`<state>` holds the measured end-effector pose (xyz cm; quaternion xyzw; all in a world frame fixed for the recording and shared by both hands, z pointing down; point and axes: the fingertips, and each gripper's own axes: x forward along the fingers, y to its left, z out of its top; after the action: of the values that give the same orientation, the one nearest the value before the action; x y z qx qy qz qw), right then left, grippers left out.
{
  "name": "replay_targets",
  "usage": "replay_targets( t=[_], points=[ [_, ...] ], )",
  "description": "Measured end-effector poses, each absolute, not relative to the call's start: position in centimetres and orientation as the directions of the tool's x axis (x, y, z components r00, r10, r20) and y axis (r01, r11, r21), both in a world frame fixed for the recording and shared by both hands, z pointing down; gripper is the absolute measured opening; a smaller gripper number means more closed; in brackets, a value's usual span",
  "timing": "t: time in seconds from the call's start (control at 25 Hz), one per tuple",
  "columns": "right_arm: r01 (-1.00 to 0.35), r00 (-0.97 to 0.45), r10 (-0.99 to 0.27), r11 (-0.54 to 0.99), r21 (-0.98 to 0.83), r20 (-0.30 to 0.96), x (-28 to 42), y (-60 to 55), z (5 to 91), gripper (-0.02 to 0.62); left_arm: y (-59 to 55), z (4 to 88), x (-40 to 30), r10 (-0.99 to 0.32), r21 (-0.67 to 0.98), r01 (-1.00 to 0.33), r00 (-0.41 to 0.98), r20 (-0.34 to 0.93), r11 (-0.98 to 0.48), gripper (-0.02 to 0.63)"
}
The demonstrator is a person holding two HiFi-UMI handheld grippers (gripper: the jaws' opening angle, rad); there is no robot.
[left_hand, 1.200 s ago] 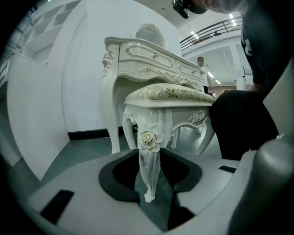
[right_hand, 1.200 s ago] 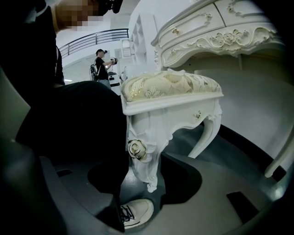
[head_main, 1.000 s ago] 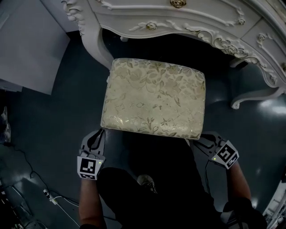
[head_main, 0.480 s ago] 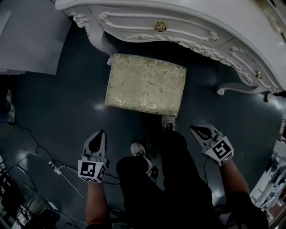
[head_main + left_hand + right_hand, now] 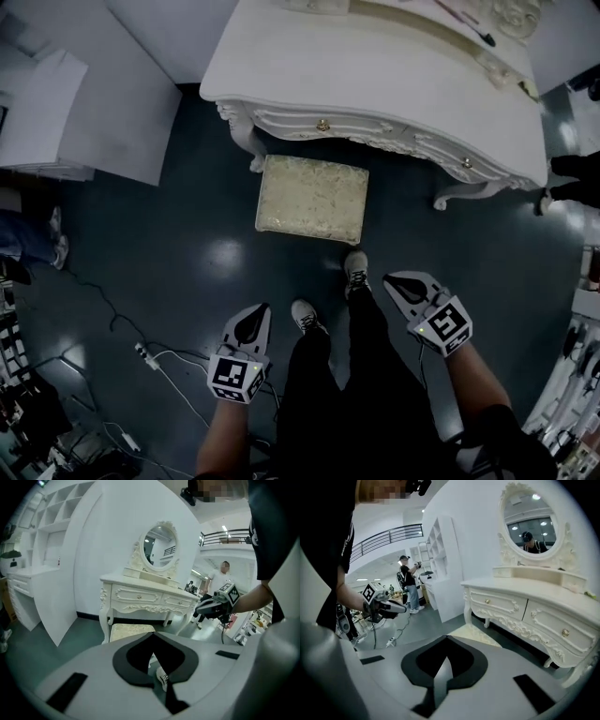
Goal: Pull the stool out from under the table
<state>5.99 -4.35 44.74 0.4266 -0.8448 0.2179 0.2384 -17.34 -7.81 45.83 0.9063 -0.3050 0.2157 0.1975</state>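
The stool [image 5: 312, 199], with a cream floral cushion, stands on the dark floor just in front of the white dressing table [image 5: 375, 84], its far edge by the table's front. Both grippers hang well back from it, on either side of the person's legs. My left gripper [image 5: 253, 323] is shut and empty, and so is my right gripper [image 5: 405, 286]. In the left gripper view the shut jaws [image 5: 152, 637] point toward the stool [image 5: 131, 630] and the table [image 5: 145, 597]. The right gripper view shows shut jaws [image 5: 447, 639] with the stool [image 5: 471, 632] beyond them.
The person's shoes [image 5: 305, 317] stand between the grippers and the stool. Cables and a power strip [image 5: 145, 354] lie on the floor at the left. White panels [image 5: 122, 103] stand at the left. Another person [image 5: 408, 585] stands in the background.
Both grippers have left the stool's front corners and pulled back and up. The right jaws have shut. The view has risen, so the stool looks smaller and farther away.
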Motion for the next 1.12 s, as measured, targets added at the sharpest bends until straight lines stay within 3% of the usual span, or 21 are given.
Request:
replay_targets(
  t=[0.4, 0.76, 1.12],
  points=[
    [-0.864, -0.481, -0.733, 0.491, -0.116, 0.481, 2.8, 0.0, 31.8, 0.028, -1.4, 36.5, -15.7, -0.359, 0.235, -0.532, 0.778, 0.517, -0.814, 0.008],
    [-0.819, -0.557, -0.712, 0.556, -0.143, 0.427, 2.9, 6.4, 26.0, 0.028, 4.3, 29.7, -8.8, -0.365, 0.104, -0.464, 0.799, 0.478, -0.879, 0.008],
    [-0.790, -0.606, -0.689, 0.578, -0.203, 0.398, 5.2, 16.4, 24.9, 0.028, 14.3, 28.8, -3.2, -0.356, 0.262, -0.504, 0.817, 0.453, -0.823, 0.008]
  ],
)
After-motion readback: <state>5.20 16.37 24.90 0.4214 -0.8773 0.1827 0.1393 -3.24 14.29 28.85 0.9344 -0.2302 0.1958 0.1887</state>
